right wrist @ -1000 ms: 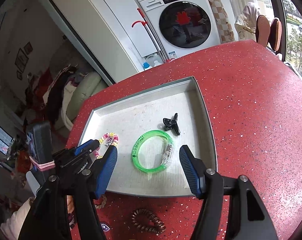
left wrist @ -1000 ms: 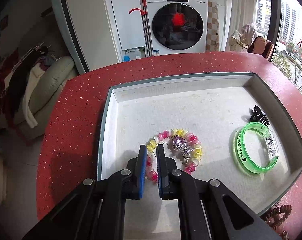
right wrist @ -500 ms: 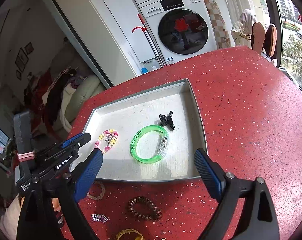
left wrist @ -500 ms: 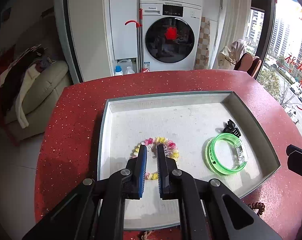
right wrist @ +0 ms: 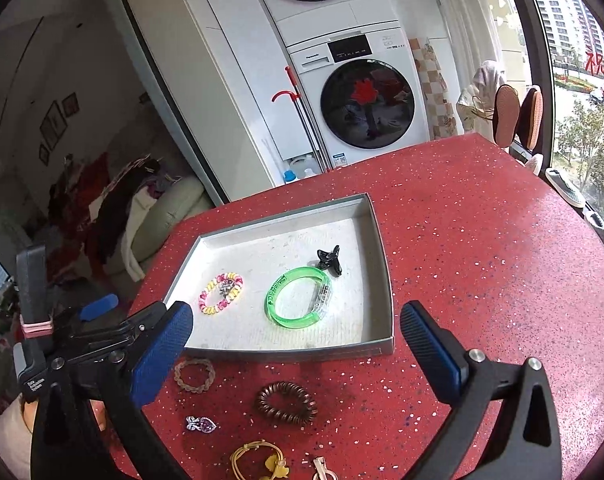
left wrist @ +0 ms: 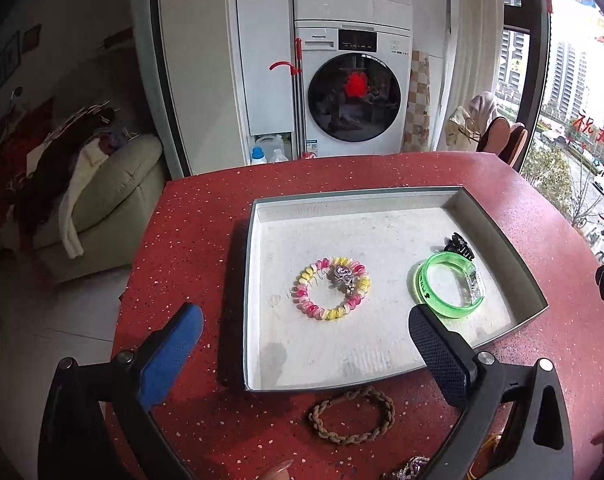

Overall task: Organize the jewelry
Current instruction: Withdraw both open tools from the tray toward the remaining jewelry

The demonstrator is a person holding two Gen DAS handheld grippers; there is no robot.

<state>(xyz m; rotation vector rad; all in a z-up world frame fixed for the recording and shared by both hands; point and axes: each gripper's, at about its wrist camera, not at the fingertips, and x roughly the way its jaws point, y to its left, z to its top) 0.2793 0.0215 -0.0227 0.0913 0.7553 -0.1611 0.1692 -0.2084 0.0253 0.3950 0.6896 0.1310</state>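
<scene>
Red speckled worktop (left wrist: 382,172). Far centre: white washer (left wrist: 352,88) with a second drum above it. Far left: cream sofa (left wrist: 114,188) heaped with clothes. Right: daylit window (left wrist: 574,100) facing tower blocks.

A red speckled table (right wrist: 482,248) carries a grey tray (right wrist: 382,248). In front of the tray lie a braided bracelet (left wrist: 352,416), a brown spiral hair tie (right wrist: 287,403), a purple pendant (right wrist: 201,425) and a yellow hair tie (right wrist: 258,460).

Gold clip (right wrist: 322,470) and, seemingly, a jeweled piece (left wrist: 408,468) cut off below
</scene>
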